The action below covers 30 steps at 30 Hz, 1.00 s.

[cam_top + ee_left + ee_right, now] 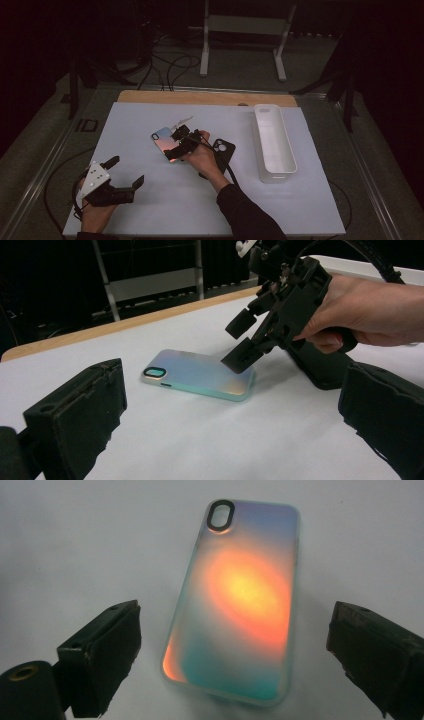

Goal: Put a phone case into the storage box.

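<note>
Directly beneath the right hand-held gripper (176, 141), whose jaws stand apart, the iridescent phone case (240, 600) lies flat on the surface, its long axis running away between them; the left hand-held gripper (125, 172), also apart, is farther off.

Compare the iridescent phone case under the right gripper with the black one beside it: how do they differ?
The iridescent case shimmers blue, orange and teal; the black case is plain dark. The iridescent case lies fully exposed, with the right gripper open just above it; the black case is partly hidden by the hand. The iridescent case has an oval camera cutout, the black one a squarer one with round lens holes. Both lie flat, back up, on the white mat.
</note>
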### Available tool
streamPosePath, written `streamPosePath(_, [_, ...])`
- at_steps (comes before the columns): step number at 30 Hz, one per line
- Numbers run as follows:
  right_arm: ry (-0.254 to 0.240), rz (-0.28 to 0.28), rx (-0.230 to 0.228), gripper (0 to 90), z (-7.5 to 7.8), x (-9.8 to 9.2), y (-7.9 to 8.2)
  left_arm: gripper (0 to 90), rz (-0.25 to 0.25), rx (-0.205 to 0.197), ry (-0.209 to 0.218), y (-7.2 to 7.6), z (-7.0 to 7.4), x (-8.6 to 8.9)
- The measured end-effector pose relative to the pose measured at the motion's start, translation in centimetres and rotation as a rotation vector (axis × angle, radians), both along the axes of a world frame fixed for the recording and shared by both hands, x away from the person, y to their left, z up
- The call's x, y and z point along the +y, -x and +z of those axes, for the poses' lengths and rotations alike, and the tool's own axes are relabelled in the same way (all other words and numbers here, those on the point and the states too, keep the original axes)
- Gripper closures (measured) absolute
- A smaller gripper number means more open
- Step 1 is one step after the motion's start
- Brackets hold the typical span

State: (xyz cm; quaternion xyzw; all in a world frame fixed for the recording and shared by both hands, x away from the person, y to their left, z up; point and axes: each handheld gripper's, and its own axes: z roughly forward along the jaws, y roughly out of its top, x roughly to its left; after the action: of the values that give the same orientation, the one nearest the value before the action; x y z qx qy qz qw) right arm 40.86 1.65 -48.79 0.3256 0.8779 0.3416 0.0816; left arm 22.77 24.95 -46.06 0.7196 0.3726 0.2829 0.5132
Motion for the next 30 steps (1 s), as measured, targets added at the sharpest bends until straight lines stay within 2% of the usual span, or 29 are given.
streamPosePath(20, [0.057,0.004,0.034,7.5,-1.4,1.3,-0.5,0.0,0.002,0.002,0.004,0.0,0.0,0.1])
streamPosePath(30, [0.125,0.021,0.051,7.5,-2.0,2.3,-0.9,0.0,0.005,0.001,0.007,0.1,0.0,0.2])
